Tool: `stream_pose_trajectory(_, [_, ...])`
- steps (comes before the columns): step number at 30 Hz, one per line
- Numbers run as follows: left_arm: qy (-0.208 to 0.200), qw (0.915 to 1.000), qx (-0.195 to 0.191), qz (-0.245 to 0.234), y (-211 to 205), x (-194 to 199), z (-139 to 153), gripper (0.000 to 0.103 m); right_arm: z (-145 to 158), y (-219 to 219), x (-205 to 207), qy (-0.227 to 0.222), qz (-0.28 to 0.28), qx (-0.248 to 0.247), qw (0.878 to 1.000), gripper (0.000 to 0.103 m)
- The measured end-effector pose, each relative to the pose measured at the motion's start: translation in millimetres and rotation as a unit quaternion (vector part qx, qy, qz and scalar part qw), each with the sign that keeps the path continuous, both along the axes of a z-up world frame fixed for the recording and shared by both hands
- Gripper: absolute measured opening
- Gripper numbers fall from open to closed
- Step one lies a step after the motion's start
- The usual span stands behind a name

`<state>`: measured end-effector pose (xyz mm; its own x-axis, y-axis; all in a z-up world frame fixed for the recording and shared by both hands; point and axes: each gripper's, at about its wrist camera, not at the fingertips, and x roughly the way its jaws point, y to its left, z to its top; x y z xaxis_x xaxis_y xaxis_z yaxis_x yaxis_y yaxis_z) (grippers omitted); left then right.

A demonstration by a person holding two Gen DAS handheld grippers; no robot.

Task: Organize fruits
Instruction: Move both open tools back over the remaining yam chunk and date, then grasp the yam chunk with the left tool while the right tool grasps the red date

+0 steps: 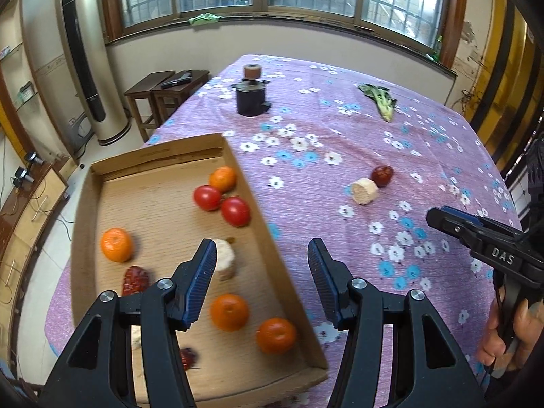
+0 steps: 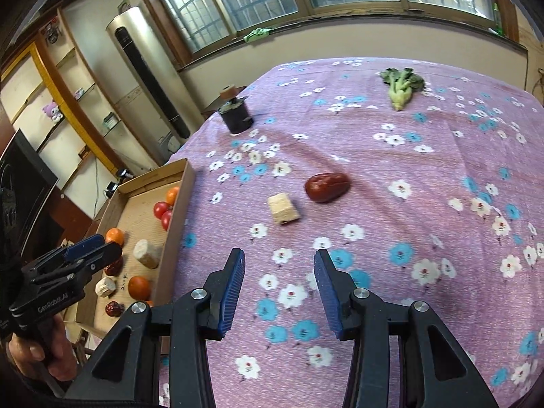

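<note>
The red jujube point(image 2: 327, 187) and pale corn chunk point(image 2: 283, 209) lay touching on the purple floral cloth point(image 2: 425, 204), mid-frame in my right view. Oranges and tomatoes sat in the cardboard tray point(image 1: 258, 204) at lower left. My left gripper point(image 1: 261, 265) and right gripper point(image 2: 278, 284) both gaped, holding nothing.

The left claw point(image 1: 261, 278) finger hides part of the pale cut chunk point(image 1: 224, 263) directly behind it. A red date point(image 1: 187, 357) beneath that finger is blurred and half covered. The cardboard tray point(image 1: 163, 156) runs behind both claw arms at the lower edge. In the right wrist view, the tray wall cuts off one orange point(image 2: 149, 303).
</note>
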<state>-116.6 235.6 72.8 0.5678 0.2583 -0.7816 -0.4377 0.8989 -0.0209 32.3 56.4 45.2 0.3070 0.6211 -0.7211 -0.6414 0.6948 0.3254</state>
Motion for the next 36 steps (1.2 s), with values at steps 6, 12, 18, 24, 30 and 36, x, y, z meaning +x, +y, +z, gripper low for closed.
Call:
stream_pose_trajectory(6, [0.003,0.9997,-0.007,-0.025,-17.9,19.0,-3.0,0.055,-6.5,0.7,17.2,-0.002,-0.012,-0.009,1.0,0.045])
stream_pose_trajectory(12, [0.015,0.9989,-0.023,-0.037,-30.6,45.6,-16.2,0.056,-15.4,13.5,37.2,-0.004,-0.016,-0.019,1.0,0.045])
stream_pose_trajectory(18, [0.032,0.9972,-0.051,-0.045,-40.4,75.3,-38.4,0.058,-31.1,41.0,61.9,-0.012,-0.014,-0.047,0.999,0.045])
stream_pose_trajectory(24, [0.044,0.996,-0.057,-0.053,-45.4,102.1,-53.7,0.058,-44.2,63.1,78.1,-0.017,-0.004,-0.071,0.997,0.049])
stream_pose_trajectory(30, [0.055,0.9946,-0.07,-0.054,-41.0,128.1,-63.9,0.058,-51.6,62.3,91.4,-0.017,-0.005,-0.062,0.998,0.048])
stream_pose_trajectory(36, [0.061,0.9937,-0.078,-0.052,-40.1,156.0,-74.2,0.058,-24.6,21.5,88.4,-0.024,-0.034,-0.012,0.999,0.048])
